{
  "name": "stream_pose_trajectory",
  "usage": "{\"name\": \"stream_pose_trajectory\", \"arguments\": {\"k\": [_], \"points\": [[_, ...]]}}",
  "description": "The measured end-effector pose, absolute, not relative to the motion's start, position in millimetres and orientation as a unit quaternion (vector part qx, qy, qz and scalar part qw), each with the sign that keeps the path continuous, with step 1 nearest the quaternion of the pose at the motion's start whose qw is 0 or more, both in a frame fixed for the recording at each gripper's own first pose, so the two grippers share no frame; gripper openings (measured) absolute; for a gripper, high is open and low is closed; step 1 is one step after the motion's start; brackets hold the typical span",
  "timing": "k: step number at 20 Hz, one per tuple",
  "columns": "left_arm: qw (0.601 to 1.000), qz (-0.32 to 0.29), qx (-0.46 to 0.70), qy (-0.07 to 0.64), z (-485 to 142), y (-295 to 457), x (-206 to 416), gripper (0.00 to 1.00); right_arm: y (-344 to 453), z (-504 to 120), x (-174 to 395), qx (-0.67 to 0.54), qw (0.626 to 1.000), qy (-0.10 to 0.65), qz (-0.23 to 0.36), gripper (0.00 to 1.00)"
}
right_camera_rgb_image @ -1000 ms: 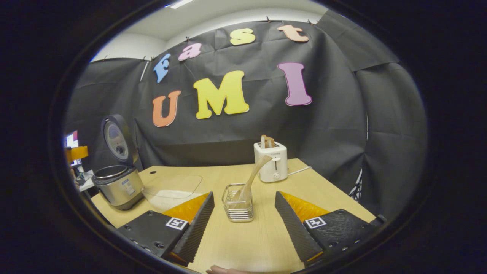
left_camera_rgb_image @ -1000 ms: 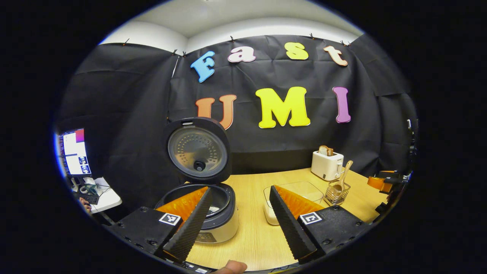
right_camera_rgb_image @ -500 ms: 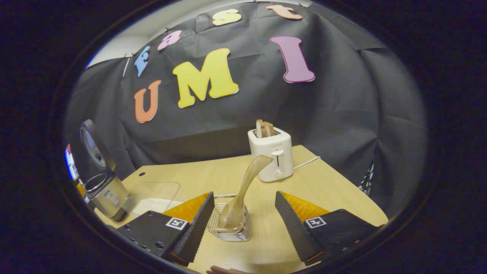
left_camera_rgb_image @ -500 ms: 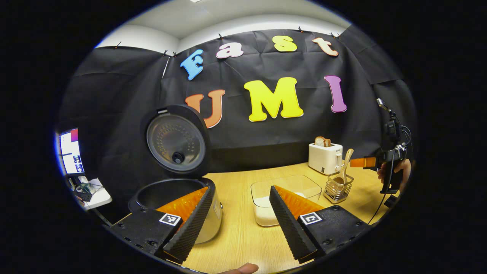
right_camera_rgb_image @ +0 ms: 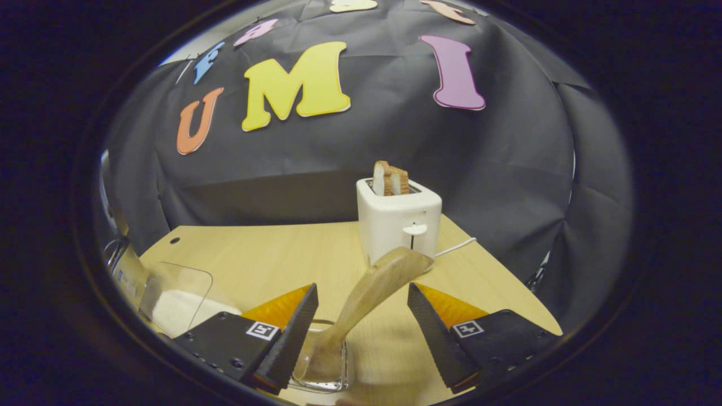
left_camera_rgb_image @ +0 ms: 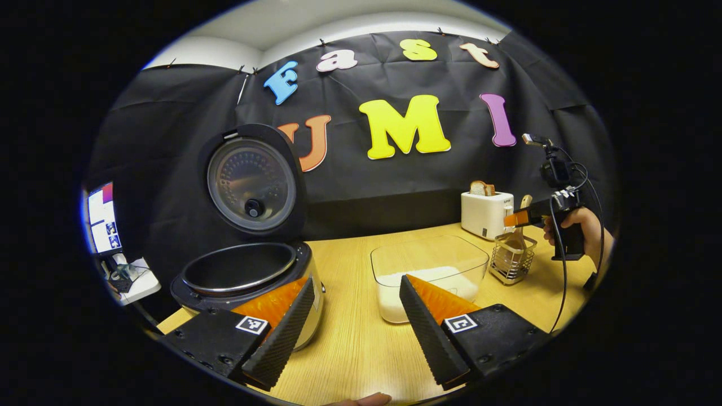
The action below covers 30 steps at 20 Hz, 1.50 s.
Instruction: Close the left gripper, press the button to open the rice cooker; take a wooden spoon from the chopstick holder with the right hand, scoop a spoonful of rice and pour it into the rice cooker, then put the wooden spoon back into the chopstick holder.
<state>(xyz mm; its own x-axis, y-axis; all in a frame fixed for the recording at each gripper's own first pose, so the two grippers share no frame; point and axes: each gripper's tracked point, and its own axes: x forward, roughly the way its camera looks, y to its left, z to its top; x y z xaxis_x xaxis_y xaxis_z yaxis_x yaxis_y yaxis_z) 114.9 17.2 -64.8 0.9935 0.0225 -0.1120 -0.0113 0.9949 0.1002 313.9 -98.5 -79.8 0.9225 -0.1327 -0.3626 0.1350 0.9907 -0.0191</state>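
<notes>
1. Right gripper (right_camera_rgb_image: 361, 332) held with jaws wide, gripping nothing; wooden spoon (right_camera_rgb_image: 372, 287) leaned up between them, touched by neither finger.
2. Chopstick holder (right_camera_rgb_image: 321, 366) sat just below and inside the jaws, spoon bowl resting in it.
3. Judged as the spoon-taking step: called for closing squarely on the handle, then lifting clear.
4. Left gripper (left_camera_rgb_image: 352, 332) idled with jaws wide, holding nothing.
5. Beyond its jaws stood the rice container (left_camera_rgb_image: 428, 270) and, left, the rice cooker (left_camera_rgb_image: 242, 276), lid already up.
</notes>
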Motion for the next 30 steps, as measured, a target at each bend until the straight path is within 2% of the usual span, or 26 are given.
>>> {"name": "stream_pose_trajectory", "arguments": {"k": [1,3,5,6,7,9,11,12,18,24,30], "points": [[0.997,0.014,0.049,0.051,-61.8,21.3,114.9,0.98,-98.8,-77.1,317.4,0.006,0.98,0.184,-0.071,0.94],[0.997,0.02,0.052,0.054,-61.0,25.5,112.2,0.98,-97.4,-77.5,322.6,0.01,0.98,0.186,-0.073,0.8],[0.997,0.024,0.058,0.047,-55.9,29.3,109.1,0.98,-92.7,-81.4,322.3,0.024,0.978,0.195,-0.07,0.58],[0.997,0.025,0.06,0.042,-52.1,31.7,107.7,0.98,-92.2,-86.1,320.7,0.029,0.976,0.206,-0.071,0.4],[0.997,0.027,0.061,0.037,-49.8,32.8,106.5,0.97,-88.9,-86.3,319.9,0.035,0.975,0.211,-0.069,0.29],[0.997,0.028,0.057,0.033,-46.2,34.6,104.0,0.97,-82.6,-87.3,317.7,0.032,0.973,0.219,-0.058,0.26],[0.998,0.028,0.056,0.03,-42.9,35.5,99.2,0.97,-68.1,-81.9,310.2,0.049,0.973,0.223,-0.038,0.17],[0.998,0.03,0.057,0.028,-40.2,36.5,97.6,0.97,-67.0,-79.5,307.4,0.048,0.973,0.222,-0.04,0.1],[0.998,0.029,0.059,0.012,-24.2,40.1,83.8,0.97,-52.3,-42.3,287.9,-0.01,0.984,0.168,-0.055,0.09],[0.997,0.026,0.069,0.026,-27.3,44.9,74.2,0.97,-35.0,12.3,268.2,-0.022,0.99,0.117,-0.07,0.09],[0.997,0.037,0.06,0.009,-10.6,52.9,62.7,0.97,3.6,61.1,251.5,-0.051,0.994,0.08,-0.06,0.08]]}}
